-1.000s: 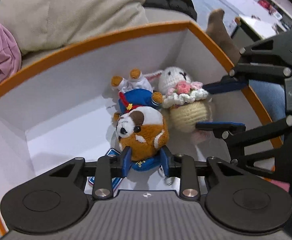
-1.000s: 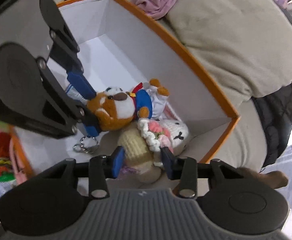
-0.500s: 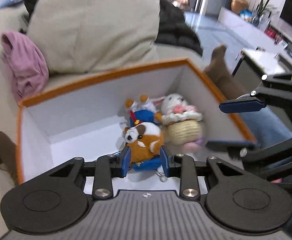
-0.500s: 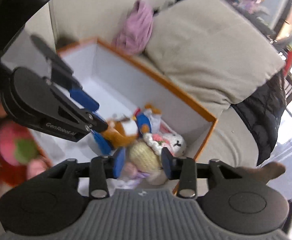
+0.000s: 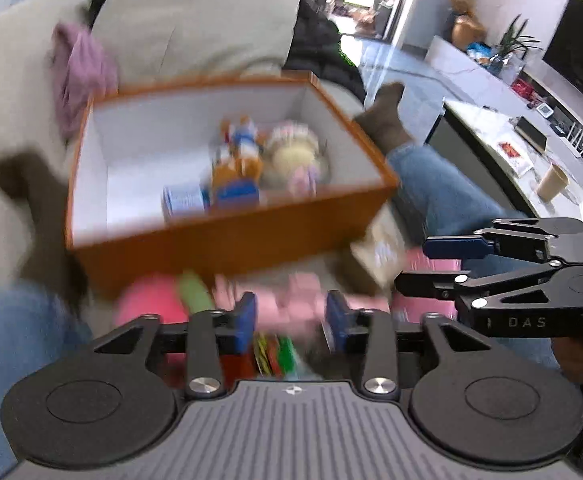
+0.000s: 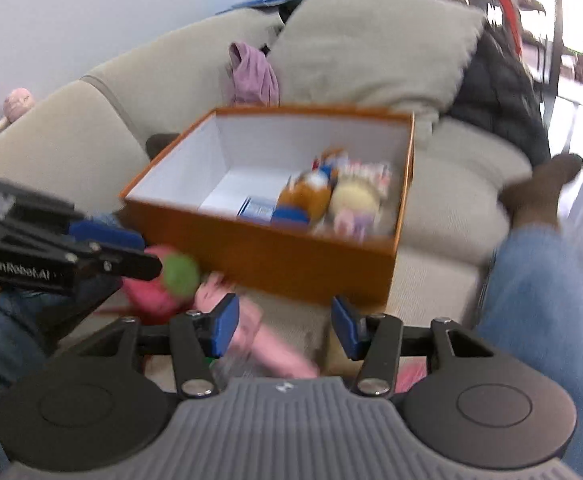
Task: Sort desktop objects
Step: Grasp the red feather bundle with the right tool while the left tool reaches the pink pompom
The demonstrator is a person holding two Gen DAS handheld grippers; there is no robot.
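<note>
Left gripper (image 5: 289,322): jaws apart, nothing gripped between them; blurred pink items lie just past the tips.
Right gripper (image 6: 284,326): jaws wide, holding nothing; a pink item crosses low between the left jaw and the gap, touching or not cannot be told.
Box (image 5: 227,240): orange outside, white inside, ahead of both pairs of jaws, sitting on the sofa (image 6: 91,120).
Brown plush (image 5: 235,168): inside the box, ahead and slightly left of the left jaws; blurred.
Cream plush (image 5: 291,160): inside the box, touching the brown plush on its right.
Blue card (image 5: 183,200): on the box floor, left of the brown plush.
Pink and green toy (image 6: 171,280): outside the box, just ahead-left of the right jaws, beside the other gripper's tip.
Purple cloth (image 6: 253,74): on the sofa back, beyond the box.
Cushion (image 6: 371,40): behind the box, far ahead.
</note>
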